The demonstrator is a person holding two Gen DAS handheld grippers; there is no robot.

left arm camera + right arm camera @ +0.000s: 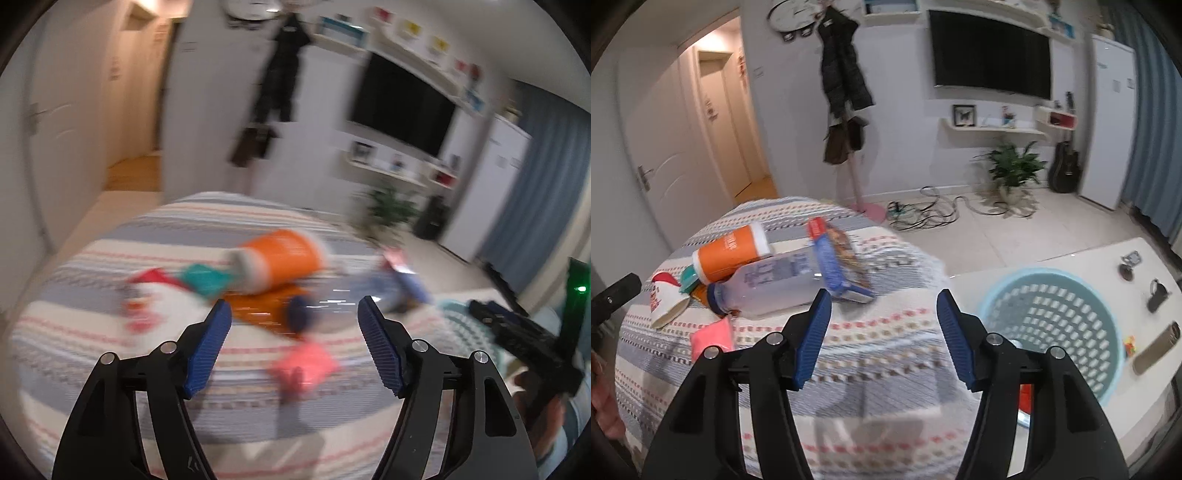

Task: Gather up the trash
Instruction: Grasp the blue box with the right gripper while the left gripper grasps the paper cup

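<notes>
Trash lies in a pile on a striped cloth: an orange cup, a clear plastic bottle with a blue cap, a blue snack box, a red-and-white paper cup, a pink wrapper. A light blue basket stands to the right on a white table. My right gripper is open and empty, just short of the box. My left gripper is open and empty near the bottle, orange cup and pink wrapper; that view is blurred.
The white table by the basket carries small dark items and a metal tube. Beyond are a tiled floor with cables, a coat stand, a potted plant and a guitar.
</notes>
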